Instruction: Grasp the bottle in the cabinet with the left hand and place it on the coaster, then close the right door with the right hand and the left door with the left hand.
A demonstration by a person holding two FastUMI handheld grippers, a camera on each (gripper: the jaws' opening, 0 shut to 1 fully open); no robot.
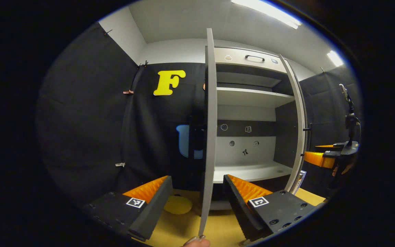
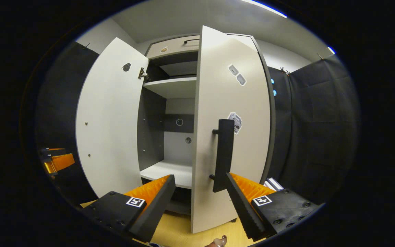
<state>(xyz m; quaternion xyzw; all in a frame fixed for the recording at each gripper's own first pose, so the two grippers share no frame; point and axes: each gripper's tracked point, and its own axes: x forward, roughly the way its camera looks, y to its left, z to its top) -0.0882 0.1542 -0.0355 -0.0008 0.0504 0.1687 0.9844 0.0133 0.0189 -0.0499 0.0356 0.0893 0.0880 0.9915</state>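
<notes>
The cabinet (image 1: 252, 113) is the biggest thing in both views: a tall, flat-panelled unit in pale matt board with dark grey inner side walls, a drawer front with a slim dark pull at the top, and two plain shelves inside. In the left gripper view the lower shelf (image 1: 252, 171) is a smooth white slab with a few small stickers on the cabinet's back panel above it.

The left door (image 1: 208, 130) stands open and shows edge-on in the left gripper view, a thin grey slab rising between the left gripper's fingers; in the right gripper view its broad pale inner face (image 2: 110, 120) shows, with a metal hinge at its upper corner. The right door (image 2: 231, 120) is partly open in front of the cabinet, smooth and pale, carrying small stickers and a long, flat, dark bar handle (image 2: 223, 154) on two pegs.

The bench (image 1: 218, 226) below the cabinet is yellowish wood. On it, left of the left door's edge, lies the coaster (image 1: 178, 204), a round flat yellow disc; no bottle can be made out on it or on the shelves.

The left gripper (image 1: 197, 192) is spread wide, its ridged fingers either side of the left door's edge without touching it. The right gripper (image 2: 201, 192) is also spread wide, with the handle's lower end just beside its right finger; contact cannot be told.
</notes>
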